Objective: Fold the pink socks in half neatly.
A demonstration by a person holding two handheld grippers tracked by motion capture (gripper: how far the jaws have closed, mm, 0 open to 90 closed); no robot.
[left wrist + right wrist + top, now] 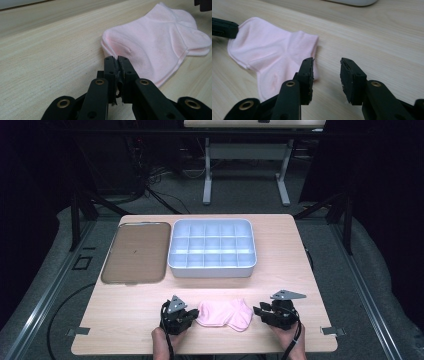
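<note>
A pink sock (225, 314) lies flat near the table's front edge, between the two grippers. My left gripper (194, 316) sits at its left end; in the left gripper view its jaws (117, 60) are pressed together on the edge of the sock (155, 42), where the fabric puckers. My right gripper (257, 311) stands just right of the sock's cuff end. In the right gripper view its jaws (327, 67) are apart over bare wood, with the sock (269, 52) beside the left jaw. The left gripper (224, 28) shows at the sock's far end.
A white tray (212, 270) divided into several compartments stands at the middle back of the wooden table (280, 245). A flat brown tray (135, 252) lies to its left. The front edge of the table is close behind both hands.
</note>
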